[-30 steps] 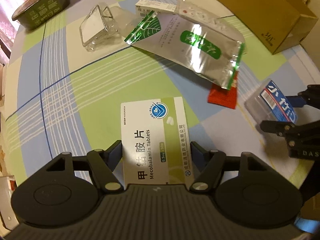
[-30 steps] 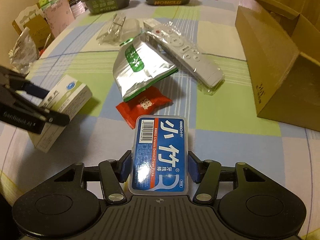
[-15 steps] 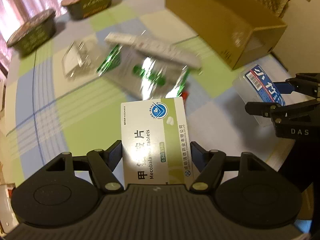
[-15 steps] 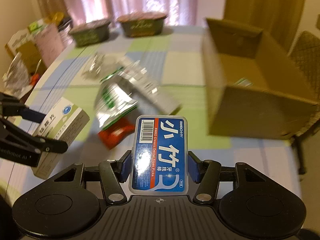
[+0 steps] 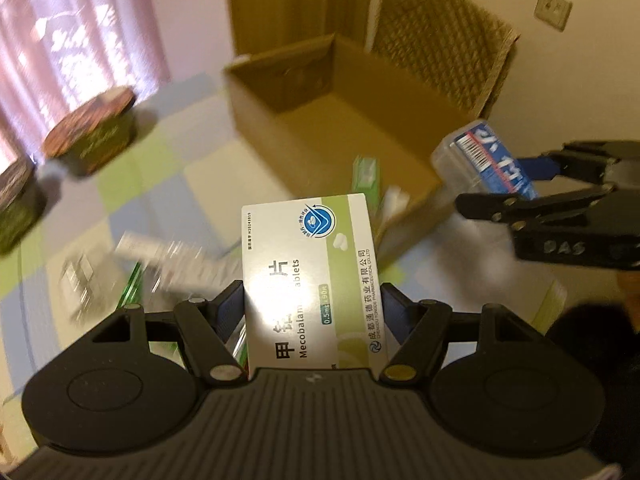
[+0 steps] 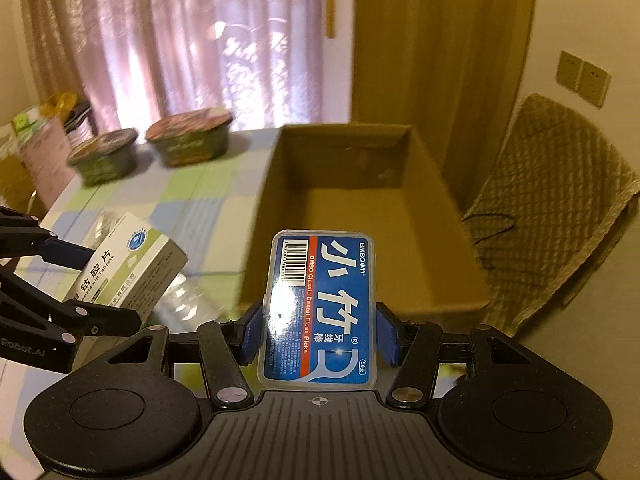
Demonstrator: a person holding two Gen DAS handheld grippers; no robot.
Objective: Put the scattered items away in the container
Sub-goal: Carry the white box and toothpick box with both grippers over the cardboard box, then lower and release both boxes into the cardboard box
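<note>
The tablet box [image 5: 312, 276] is clamped between the fingers of the left tongs [image 5: 312, 312], held in the air above the surface [image 5: 132, 184], near the cardboard box [image 5: 360, 128]. The floss pick case [image 6: 320, 308] is clamped in the right tongs [image 6: 320, 328], held in front of the open cardboard box, which stands at the surface edge beside a chair [image 6: 552, 200]. Two green bowls [image 6: 188, 144] sit at the far edge, before the curtain [image 6: 180, 40].
</note>
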